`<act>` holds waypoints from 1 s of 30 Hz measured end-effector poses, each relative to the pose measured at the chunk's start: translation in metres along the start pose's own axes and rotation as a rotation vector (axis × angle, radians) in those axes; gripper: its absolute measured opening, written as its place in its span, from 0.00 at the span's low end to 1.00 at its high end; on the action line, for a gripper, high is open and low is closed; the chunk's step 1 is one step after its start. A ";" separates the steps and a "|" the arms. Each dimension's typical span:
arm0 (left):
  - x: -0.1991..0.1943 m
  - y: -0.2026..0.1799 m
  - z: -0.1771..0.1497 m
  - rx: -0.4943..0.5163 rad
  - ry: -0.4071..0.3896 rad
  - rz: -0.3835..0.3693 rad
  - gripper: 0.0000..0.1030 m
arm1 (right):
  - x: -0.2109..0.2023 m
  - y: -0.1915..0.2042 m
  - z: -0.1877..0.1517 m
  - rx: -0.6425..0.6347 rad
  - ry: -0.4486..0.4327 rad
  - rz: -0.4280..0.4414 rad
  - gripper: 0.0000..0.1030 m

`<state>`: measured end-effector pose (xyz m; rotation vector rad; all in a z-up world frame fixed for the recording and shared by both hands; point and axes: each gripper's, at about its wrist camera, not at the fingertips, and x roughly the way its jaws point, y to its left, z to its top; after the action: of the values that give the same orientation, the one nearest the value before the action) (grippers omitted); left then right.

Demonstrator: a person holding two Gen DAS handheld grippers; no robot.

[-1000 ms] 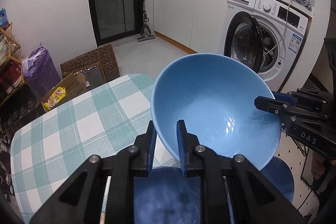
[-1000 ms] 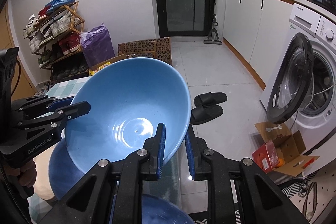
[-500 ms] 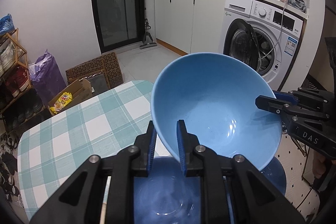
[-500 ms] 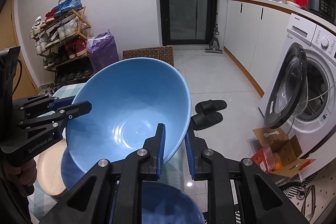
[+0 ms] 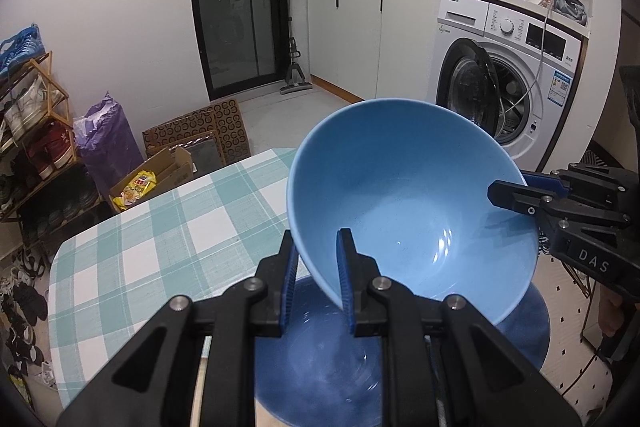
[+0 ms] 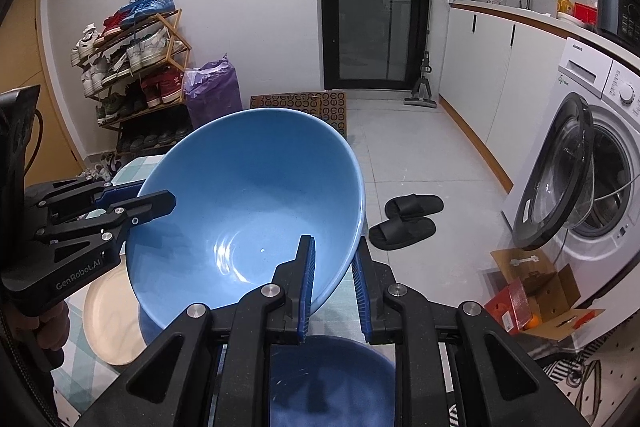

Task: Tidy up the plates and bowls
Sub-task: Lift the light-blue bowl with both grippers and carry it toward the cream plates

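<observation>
Above the checked tabletop [image 5: 132, 259], a light blue bowl [image 5: 404, 203] hangs in the air, tilted, gripped at two sides of its rim. The left gripper [image 5: 318, 283] has its jaws clenched on the rim at the bowl's near edge in the left wrist view, one blue pad inside the wall and one outside. The right gripper [image 6: 334, 285] grips the rim in the same way; in the left wrist view it reaches in from the right side of the bowl [image 5: 508, 193], and in the right wrist view the left gripper comes in from the left side of the bowl [image 6: 136, 201]. Each of them bites only the rim; the bowl's hollow is bare and catches a small glint of light.

Directly under the light blue bowl sits a dark blue bowl [image 5: 320, 359] on the tabletop, apart from the lifted one. A second dark blue bowl [image 6: 332, 379] lies below the right gripper. To the left of the light blue bowl in the right wrist view, a cream plate [image 6: 108, 319] lies flat on the tabletop, partly hidden behind the bowl. Beyond the bowl, on the floor, stands a washing machine [image 5: 516, 67] with its door open, and a pair of black slippers [image 6: 406, 219] lies on the tiles.
</observation>
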<state>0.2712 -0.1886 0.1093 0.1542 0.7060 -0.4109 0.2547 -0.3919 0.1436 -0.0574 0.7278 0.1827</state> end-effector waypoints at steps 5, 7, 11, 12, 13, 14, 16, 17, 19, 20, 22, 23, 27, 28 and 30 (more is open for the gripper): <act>-0.005 0.008 -0.010 -0.012 0.010 0.017 0.17 | 0.002 0.012 -0.001 -0.014 0.002 0.017 0.18; -0.007 0.011 -0.014 -0.018 0.011 0.022 0.17 | 0.002 0.018 -0.003 -0.020 0.005 0.024 0.18; -0.010 0.017 -0.022 -0.030 0.015 0.030 0.17 | 0.006 0.028 -0.005 -0.033 0.015 0.036 0.18; -0.010 0.019 -0.025 -0.033 0.018 0.032 0.17 | 0.008 0.031 -0.006 -0.035 0.019 0.040 0.18; -0.010 0.022 -0.027 -0.036 0.021 0.034 0.17 | 0.009 0.034 -0.007 -0.038 0.023 0.042 0.18; -0.010 0.024 -0.029 -0.039 0.023 0.036 0.17 | 0.010 0.037 -0.008 -0.042 0.026 0.045 0.18; -0.011 0.028 -0.033 -0.047 0.025 0.039 0.17 | 0.014 0.039 -0.008 -0.049 0.032 0.050 0.18; -0.011 0.030 -0.035 -0.050 0.027 0.042 0.17 | 0.016 0.042 -0.009 -0.052 0.035 0.053 0.18; -0.011 0.033 -0.039 -0.055 0.030 0.048 0.17 | 0.019 0.047 -0.010 -0.058 0.041 0.059 0.18; -0.011 0.035 -0.042 -0.059 0.032 0.049 0.17 | 0.021 0.049 -0.011 -0.060 0.044 0.062 0.18; -0.010 0.039 -0.046 -0.066 0.038 0.051 0.17 | 0.025 0.055 -0.013 -0.064 0.050 0.068 0.18; -0.010 0.041 -0.048 -0.069 0.041 0.052 0.17 | 0.027 0.057 -0.014 -0.066 0.055 0.070 0.18; -0.006 0.045 -0.056 -0.076 0.054 0.057 0.17 | 0.035 0.067 -0.018 -0.076 0.071 0.075 0.18; -0.006 0.047 -0.058 -0.078 0.056 0.056 0.17 | 0.037 0.068 -0.020 -0.078 0.075 0.076 0.19; -0.004 0.048 -0.062 -0.083 0.062 0.055 0.17 | 0.041 0.071 -0.023 -0.083 0.084 0.078 0.19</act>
<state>0.2520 -0.1265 0.0654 0.1078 0.7770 -0.3248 0.2564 -0.3184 0.1004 -0.1162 0.8067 0.2867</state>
